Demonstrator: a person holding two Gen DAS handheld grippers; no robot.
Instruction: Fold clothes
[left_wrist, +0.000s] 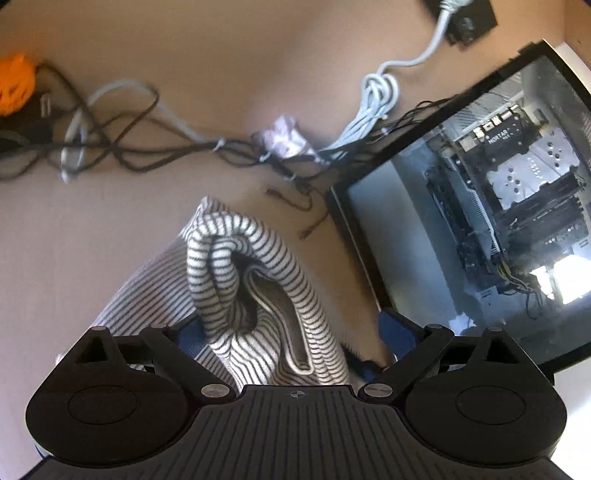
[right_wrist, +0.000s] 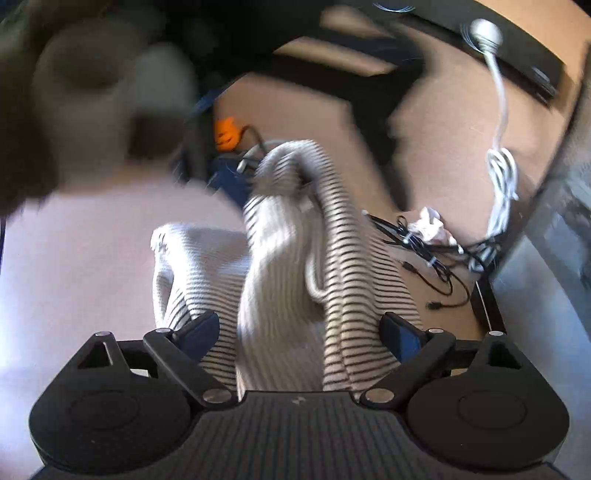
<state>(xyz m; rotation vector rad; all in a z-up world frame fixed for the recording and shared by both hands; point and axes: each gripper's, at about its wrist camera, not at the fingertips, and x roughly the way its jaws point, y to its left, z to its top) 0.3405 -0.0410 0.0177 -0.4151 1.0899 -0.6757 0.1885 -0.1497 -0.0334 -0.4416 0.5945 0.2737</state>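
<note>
A white garment with thin dark stripes (left_wrist: 255, 295) is bunched up in a tall fold over the tan floor. It rises between the fingers of my left gripper (left_wrist: 293, 330), whose blue pads (left_wrist: 395, 328) stand wide apart, so that gripper is open. The left pad touches the cloth and the right one is apart from it. In the blurred right wrist view, the same striped garment (right_wrist: 332, 266) fills the gap of my right gripper (right_wrist: 299, 330), which is also open. The cloth peaks near a blue object (right_wrist: 229, 177) further back.
A glass-sided computer case (left_wrist: 480, 221) lies at the right. Tangled dark cables (left_wrist: 110, 147), a coiled white cable (left_wrist: 376, 96), crumpled paper (left_wrist: 284, 136) and an orange object (left_wrist: 14, 85) lie beyond the garment. A person in a pale top (right_wrist: 92, 240) fills the right view's left side.
</note>
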